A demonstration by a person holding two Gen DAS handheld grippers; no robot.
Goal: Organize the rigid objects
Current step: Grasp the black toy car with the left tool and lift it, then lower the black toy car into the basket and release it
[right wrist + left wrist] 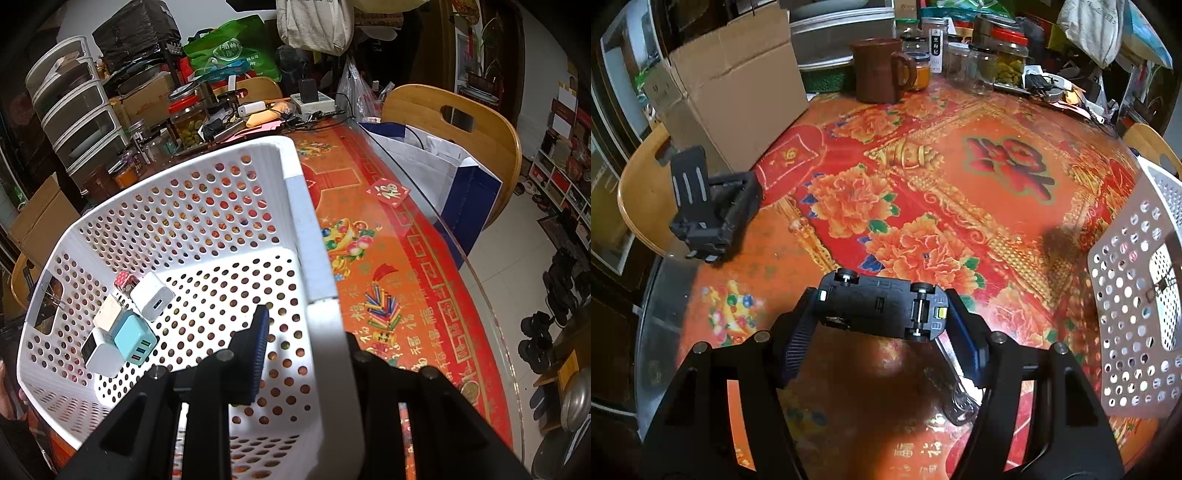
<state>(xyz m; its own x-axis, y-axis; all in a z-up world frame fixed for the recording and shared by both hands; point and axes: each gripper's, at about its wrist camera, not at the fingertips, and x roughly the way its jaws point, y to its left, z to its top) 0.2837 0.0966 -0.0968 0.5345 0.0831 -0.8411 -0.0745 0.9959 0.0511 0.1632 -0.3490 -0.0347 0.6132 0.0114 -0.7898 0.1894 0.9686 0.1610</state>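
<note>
- Left tongs (882, 314) pinch the upturned toy car (882, 308) nose to tail; light, rigid plastic, probably slick.
- Right tongs (306, 332) clamp the basket (317, 258) wall, steadying it.

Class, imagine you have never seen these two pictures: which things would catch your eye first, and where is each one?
First comes the black toy car, belly up with its wheels showing, clamped end to end in the left gripper above the bright red and gold tablecloth. Next is the white perforated basket, its rim pinched by the right gripper, with a cluster of chargers lying in its far corner.
</note>
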